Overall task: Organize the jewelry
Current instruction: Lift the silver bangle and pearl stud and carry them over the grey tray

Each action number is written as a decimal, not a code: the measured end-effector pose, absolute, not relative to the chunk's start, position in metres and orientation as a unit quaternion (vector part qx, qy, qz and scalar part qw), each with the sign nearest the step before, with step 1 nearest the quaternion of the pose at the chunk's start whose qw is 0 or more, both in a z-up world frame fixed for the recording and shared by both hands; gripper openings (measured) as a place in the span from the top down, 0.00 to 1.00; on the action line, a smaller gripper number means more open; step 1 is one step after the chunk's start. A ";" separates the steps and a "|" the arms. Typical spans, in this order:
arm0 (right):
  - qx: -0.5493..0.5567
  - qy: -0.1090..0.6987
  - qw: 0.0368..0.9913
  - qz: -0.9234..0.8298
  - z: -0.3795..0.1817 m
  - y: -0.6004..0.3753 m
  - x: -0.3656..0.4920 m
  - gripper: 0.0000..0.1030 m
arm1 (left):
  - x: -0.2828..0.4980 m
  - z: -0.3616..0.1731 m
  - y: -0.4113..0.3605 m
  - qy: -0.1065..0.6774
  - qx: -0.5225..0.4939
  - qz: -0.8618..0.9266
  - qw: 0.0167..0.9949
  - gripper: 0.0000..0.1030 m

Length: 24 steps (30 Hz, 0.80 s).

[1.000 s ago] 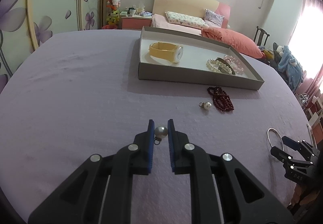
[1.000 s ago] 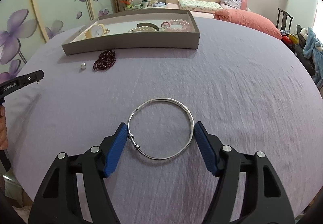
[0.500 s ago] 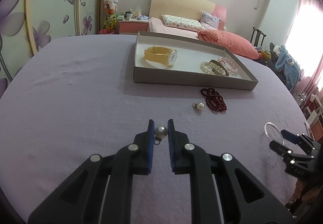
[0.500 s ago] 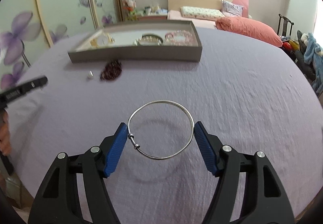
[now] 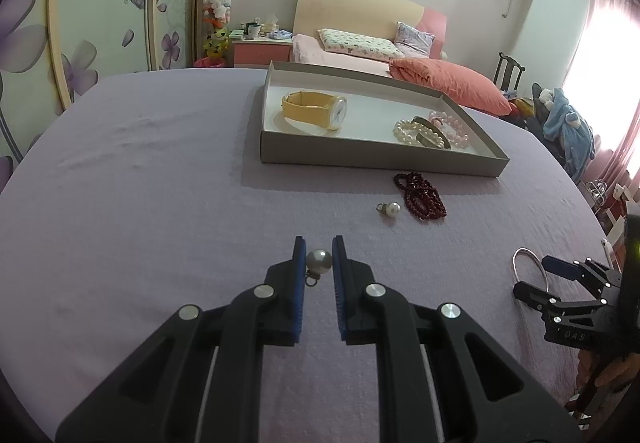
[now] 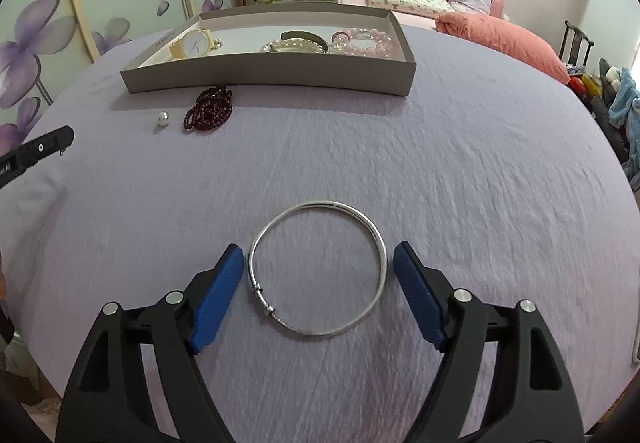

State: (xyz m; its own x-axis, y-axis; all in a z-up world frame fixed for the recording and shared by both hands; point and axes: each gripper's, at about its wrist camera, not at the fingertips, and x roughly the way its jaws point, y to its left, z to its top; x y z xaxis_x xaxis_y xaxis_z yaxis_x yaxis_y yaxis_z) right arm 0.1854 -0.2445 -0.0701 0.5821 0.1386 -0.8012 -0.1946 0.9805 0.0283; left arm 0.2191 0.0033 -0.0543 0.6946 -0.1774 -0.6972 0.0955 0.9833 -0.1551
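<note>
My left gripper (image 5: 319, 248) is shut on a pearl pendant (image 5: 318, 261) and holds it above the purple cloth. My right gripper (image 6: 319, 263) holds a silver bangle (image 6: 318, 269) between its blue pads; the ring spans the gap and is lifted off the cloth. A grey tray (image 5: 384, 159) (image 6: 264, 73) at the far side holds a yellow watch (image 5: 314, 109), a pearl bracelet (image 5: 418, 131) and a pink bead bracelet (image 6: 366, 41). In front of the tray lie a dark red bead bracelet (image 5: 422, 195) (image 6: 210, 111) and a second pearl pendant (image 5: 390, 208) (image 6: 162, 118).
The table is covered by a purple cloth (image 6: 440, 163). A bed with pillows (image 5: 360, 39) and a nightstand (image 5: 260, 47) stand behind the table. A chair with clothes (image 5: 560, 119) stands to the right.
Both grippers have kept their hold. The left gripper with the pearl pendant has moved toward the tray. The right view has shifted and tilted with the bangle still between the pads.
</note>
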 end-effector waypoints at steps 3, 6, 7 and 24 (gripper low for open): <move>-0.034 0.445 0.889 0.100 -0.070 -0.246 0.180 0.32 | 0.219 -0.054 0.004 0.383 -0.053 -0.073 0.919 0.86; -0.027 0.443 0.891 0.100 -0.069 -0.250 0.176 0.32 | 0.220 -0.054 0.004 0.384 -0.053 -0.071 0.919 0.87; -0.021 0.441 0.892 0.099 -0.068 -0.251 0.175 0.32 | 0.220 -0.054 0.004 0.384 -0.053 -0.071 0.919 0.87; 0.019 0.373 0.922 0.102 -0.033 -0.260 0.169 0.32 | 0.213 -0.042 0.005 0.361 -0.051 -0.079 0.928 0.86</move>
